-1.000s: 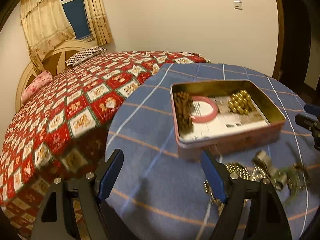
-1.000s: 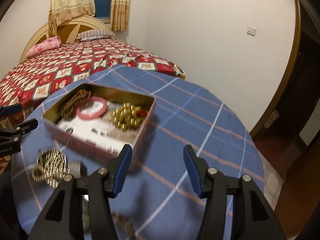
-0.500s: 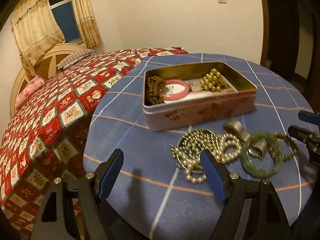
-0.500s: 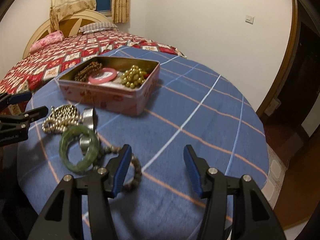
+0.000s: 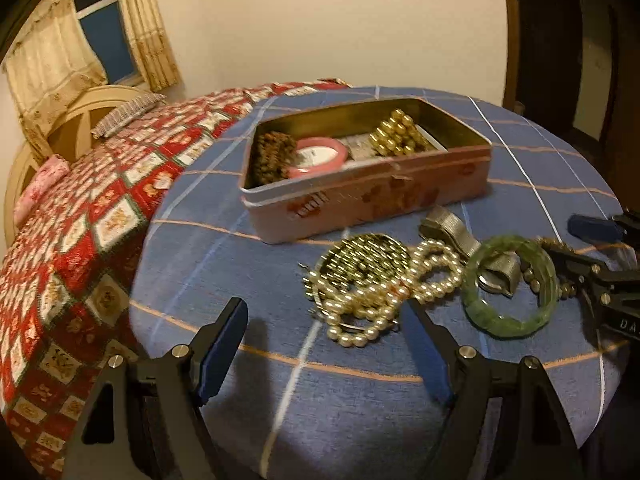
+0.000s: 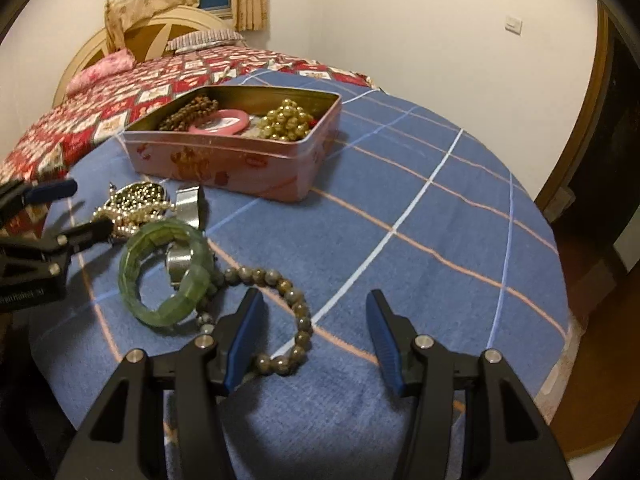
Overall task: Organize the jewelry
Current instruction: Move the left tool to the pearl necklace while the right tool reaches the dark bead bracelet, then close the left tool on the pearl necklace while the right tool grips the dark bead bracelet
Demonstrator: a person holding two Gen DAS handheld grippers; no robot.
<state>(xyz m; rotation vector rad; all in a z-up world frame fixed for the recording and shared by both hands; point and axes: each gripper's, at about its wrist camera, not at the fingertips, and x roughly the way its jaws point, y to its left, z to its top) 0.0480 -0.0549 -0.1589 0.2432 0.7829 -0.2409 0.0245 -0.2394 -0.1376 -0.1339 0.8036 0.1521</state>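
A pink tin stands on the round blue table and holds brown beads, a pink bangle and gold beads. In front of it lie a pile of pearl and gold strands, a silver watch, a green bangle and a grey bead bracelet. My left gripper is open and empty, just short of the pearl pile. My right gripper is open and empty, over the bead bracelet's right side.
The blue checked tablecloth covers the table up to its round edge. A bed with a red patterned quilt stands close on the left. A dark doorway is at the right.
Both grippers have drawn back and lowered toward the table's near edge. The loose jewelry in front of the tin has come fully into view. Both stay open and empty.
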